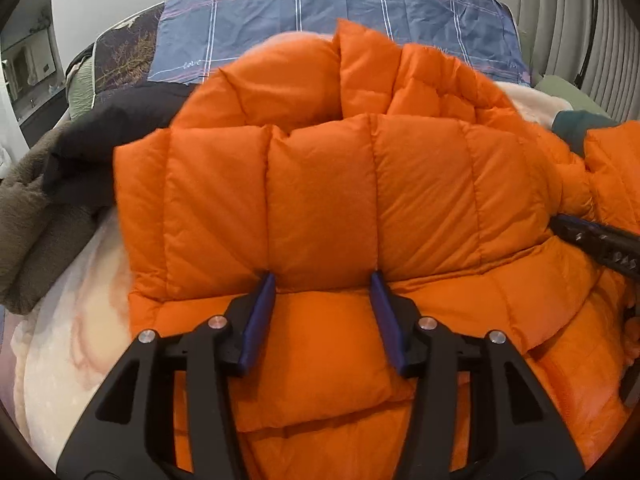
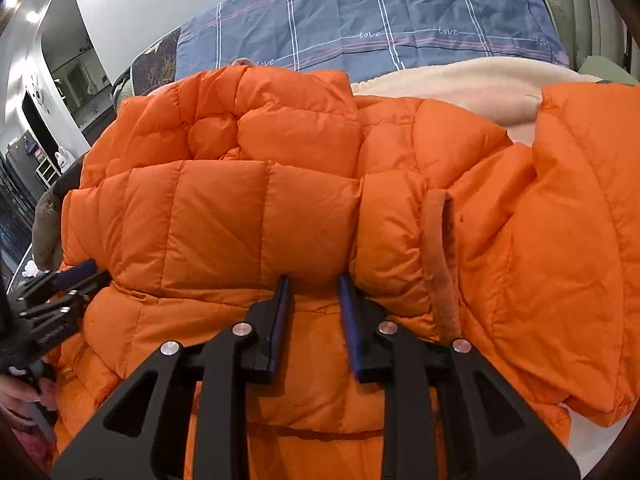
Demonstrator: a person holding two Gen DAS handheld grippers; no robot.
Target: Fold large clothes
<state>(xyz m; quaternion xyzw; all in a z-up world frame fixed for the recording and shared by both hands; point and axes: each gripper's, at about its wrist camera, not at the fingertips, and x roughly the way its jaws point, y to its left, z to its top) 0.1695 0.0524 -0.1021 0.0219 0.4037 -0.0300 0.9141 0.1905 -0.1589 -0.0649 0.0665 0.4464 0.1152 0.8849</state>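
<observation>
**Folding the orange puffer: top flap down, both tongs at its edge**

Laying flat on the bed (image 1: pixel 72 360), the orange jacket (image 1: pixel 320 200) fills everything ahead of both tongs. One thick quilted layer is doubled over the lower layer, and its rolled edge runs straight across the tips of both tools. Blue checked sheet (image 2: pixel 400 20) sits far beyond it, cream blanket (image 2: pixel 460 84) beyond and right of the right tongs, dark fleece (image 1: pixel 48 208) off left of the left tongs.

Handling, my read: light, very soft, springy fill. It'll puff back up after pressing, and the shell looks slick, so a shallow pinch will likely slip. Take a deep bite at a stitched seam or the hem edge, not mid-panel.

Left tongs (image 1: pixel 323 280): about half open, tips against the fold's edge. A panel bulges between the pads, but I can't tell if they're actually clamping it.

Right tongs (image 2: pixel 313 282): narrower gap, tips likewise at the fold edge, just left of the orange loop tab (image 2: pixel 440 264). Fabric sits between them; grip not confirmable.

A hand (image 2: pixel 20 396) shows at the left tongs' handle.
</observation>
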